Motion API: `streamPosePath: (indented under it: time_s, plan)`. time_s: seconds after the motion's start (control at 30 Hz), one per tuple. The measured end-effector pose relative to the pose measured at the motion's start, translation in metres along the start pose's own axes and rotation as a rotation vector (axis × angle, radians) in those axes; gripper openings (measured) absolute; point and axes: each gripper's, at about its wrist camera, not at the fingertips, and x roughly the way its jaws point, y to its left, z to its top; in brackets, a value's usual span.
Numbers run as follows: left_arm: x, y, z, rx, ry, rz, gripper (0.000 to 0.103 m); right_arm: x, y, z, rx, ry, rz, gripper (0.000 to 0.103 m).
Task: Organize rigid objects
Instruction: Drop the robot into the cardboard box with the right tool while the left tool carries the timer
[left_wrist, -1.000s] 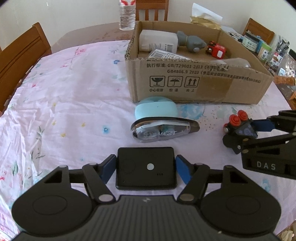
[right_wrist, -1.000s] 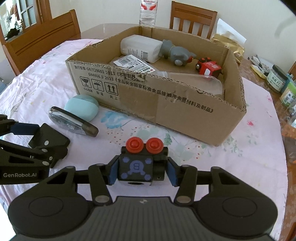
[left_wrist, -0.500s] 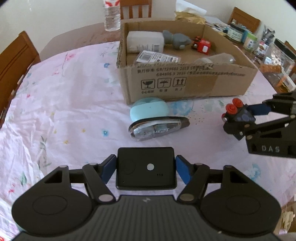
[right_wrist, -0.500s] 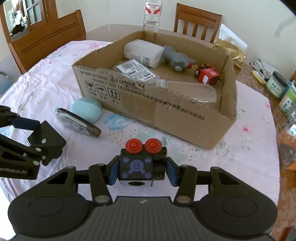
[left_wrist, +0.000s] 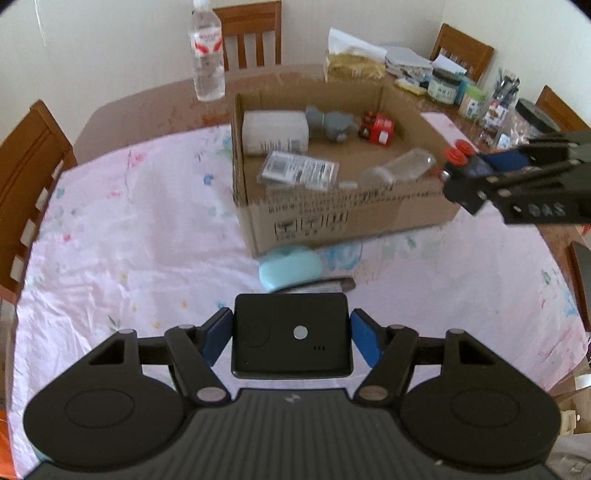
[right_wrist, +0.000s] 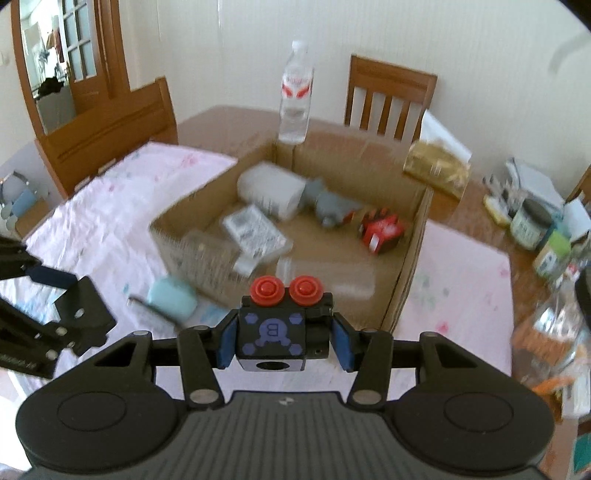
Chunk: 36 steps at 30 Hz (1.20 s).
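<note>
My left gripper (left_wrist: 291, 336) is shut on a flat black box (left_wrist: 291, 334) and holds it above the pink tablecloth, short of the cardboard box (left_wrist: 332, 218). My right gripper (right_wrist: 282, 338) is shut on a black cube toy with two red knobs (right_wrist: 275, 325), raised over the cardboard box's near wall (right_wrist: 207, 254). The right gripper also shows in the left wrist view (left_wrist: 480, 173) at the box's right end. A light blue case (left_wrist: 290, 267) and a clear-and-dark oblong device (left_wrist: 325, 285) lie on the cloth in front of the box.
The box holds a white bottle (left_wrist: 275, 131), a grey toy (left_wrist: 332, 123), a red toy (left_wrist: 378, 129), a labelled packet (left_wrist: 299, 170) and a clear bottle (left_wrist: 399, 170). A water bottle (left_wrist: 207, 55) stands behind. Jars (left_wrist: 445, 86) crowd the table's right. Wooden chairs (left_wrist: 26, 177) surround the table.
Both grippers have risen with their loads. The right gripper has moved forward from the cloth to above the box's near wall. The left views the box from higher up.
</note>
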Motion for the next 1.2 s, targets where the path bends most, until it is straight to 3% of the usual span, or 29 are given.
streamPosePath:
  time_s: [0.17,0.43,0.47,0.53,0.6,0.8,1.2]
  plan:
    - [-0.011,0.004,0.013,-0.007,-0.040,0.018,0.069,0.021,-0.015,0.029,0.001,-0.028,-0.011,0.056]
    - [-0.016,0.011,0.035,-0.031,-0.080,0.063,0.069,0.074,-0.034,0.060,-0.002,0.007,-0.043,0.057]
    - [-0.016,0.011,0.037,-0.034,-0.083,0.067,0.069,0.079,-0.035,0.061,-0.005,0.017,-0.040,0.060]
    - [-0.015,0.011,0.042,-0.035,-0.090,0.078,0.069,0.085,-0.034,0.062,-0.012,0.026,-0.057,0.092]
    - [-0.013,0.012,0.047,-0.033,-0.093,0.086,0.069,0.081,-0.034,0.060,-0.005,-0.006,-0.064,0.103]
    - [-0.003,0.012,0.071,-0.011,-0.105,0.091,0.069,0.059,-0.035,0.048,0.035,0.007,-0.073,0.103]
    - [0.048,-0.013,0.131,0.085,-0.107,0.019,0.069,0.008,-0.043,0.020,0.163,-0.020,-0.090,0.103]
